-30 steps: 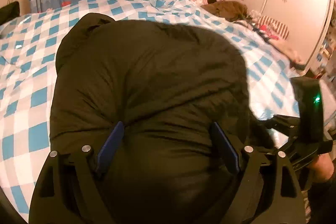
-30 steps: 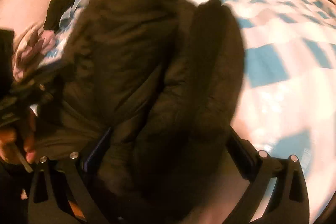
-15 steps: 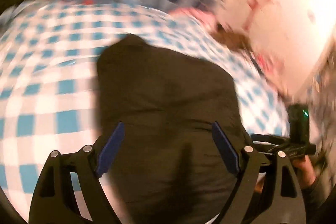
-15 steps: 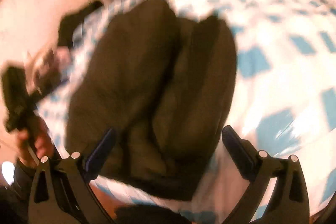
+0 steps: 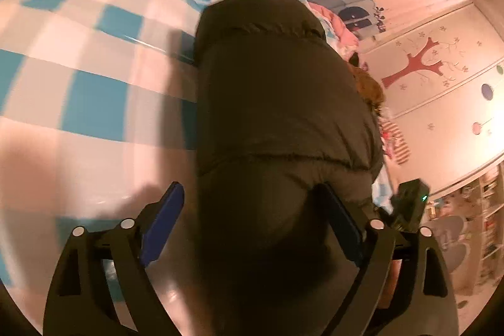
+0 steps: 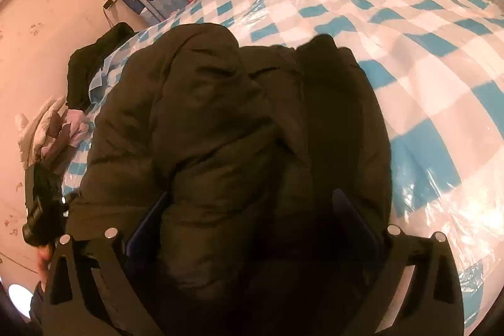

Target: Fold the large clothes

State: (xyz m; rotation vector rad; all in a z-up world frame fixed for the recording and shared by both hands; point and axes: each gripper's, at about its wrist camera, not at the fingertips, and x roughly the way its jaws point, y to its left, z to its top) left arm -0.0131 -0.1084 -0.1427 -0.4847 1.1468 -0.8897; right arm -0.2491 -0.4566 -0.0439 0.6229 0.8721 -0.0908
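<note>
- The dark padded jacket [image 6: 239, 128] lies bundled in thick folds on the bed [image 6: 409, 59], on its blue-and-white check cover.
- Left hand-held gripper [image 5: 252, 229] is angled down over the jacket's near end, rolled so the room looks tilted; its jaws are spreading wider, fabric between them, the left pad clear of the cloth.
- Right hand-held gripper [image 6: 252, 229] tips steeply down, both blue pads sunk into the puffy folds, gripping a wide bunch of jacket.
- A person's hand [image 6: 42, 257] shows at the left edge of the right view, holding the other tool.
</note>
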